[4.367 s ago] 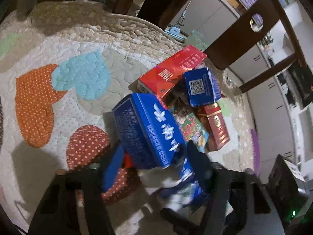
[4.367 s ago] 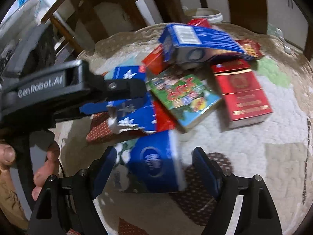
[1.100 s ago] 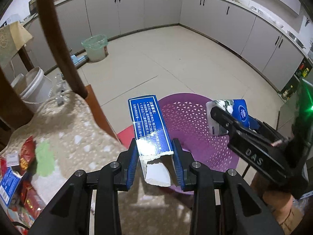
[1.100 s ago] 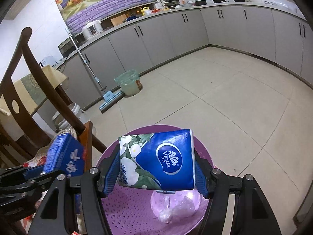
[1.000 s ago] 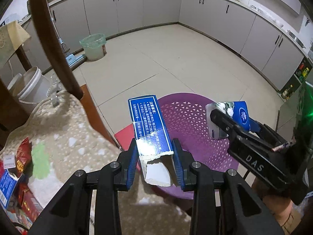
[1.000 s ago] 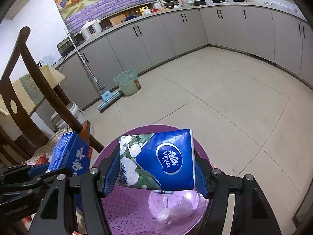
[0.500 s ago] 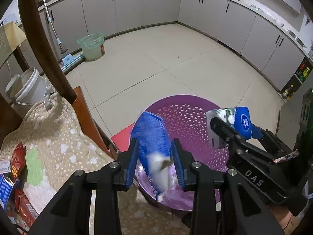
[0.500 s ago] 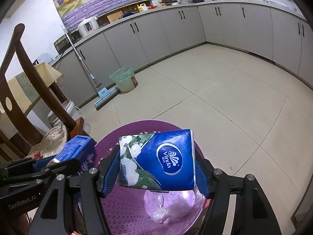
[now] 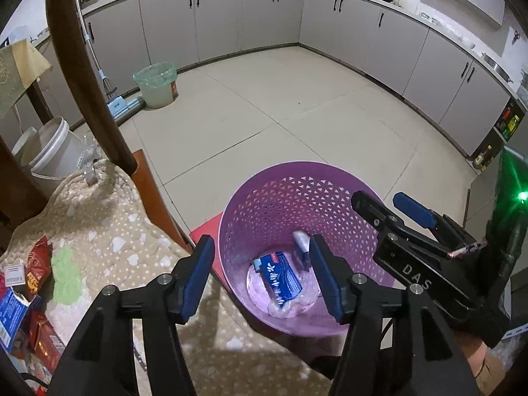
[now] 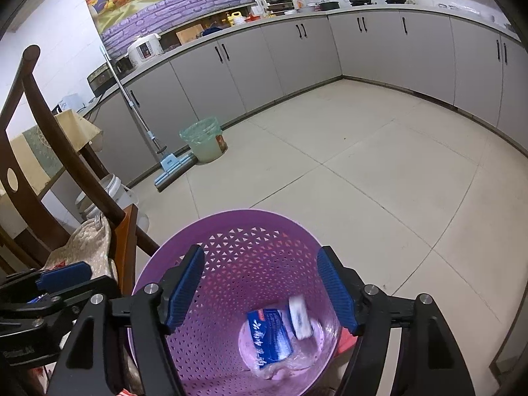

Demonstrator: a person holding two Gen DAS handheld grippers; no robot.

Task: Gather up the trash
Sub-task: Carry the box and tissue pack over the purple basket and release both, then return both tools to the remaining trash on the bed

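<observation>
A purple mesh basket (image 9: 274,173) (image 10: 231,219) stands on the floor below both grippers. At its bottom lie a blue box (image 9: 279,279) (image 10: 269,333) with white writing and a tissue pack (image 9: 301,242) (image 10: 298,316). My left gripper (image 9: 260,277) hangs over the basket's near rim, its jaws opening with nothing between them. My right gripper (image 10: 260,288) (image 9: 389,206) is over the basket too; its jaws are also opening, and they are empty. The left gripper's blue pad (image 10: 62,275) shows at the left edge of the right wrist view.
A dark wooden chair with a quilted cushion (image 9: 109,241) is left of the basket, with several red and blue boxes (image 9: 19,303) on it. A red mat (image 9: 204,231) lies under the basket. A white bucket (image 9: 49,151), a green-lined bin (image 9: 155,82) and a mop (image 10: 168,165) stand farther off.
Both grippers let go. The blue box fell out of the left one and the tissue pack out of the right one; both now lie in the basket.
</observation>
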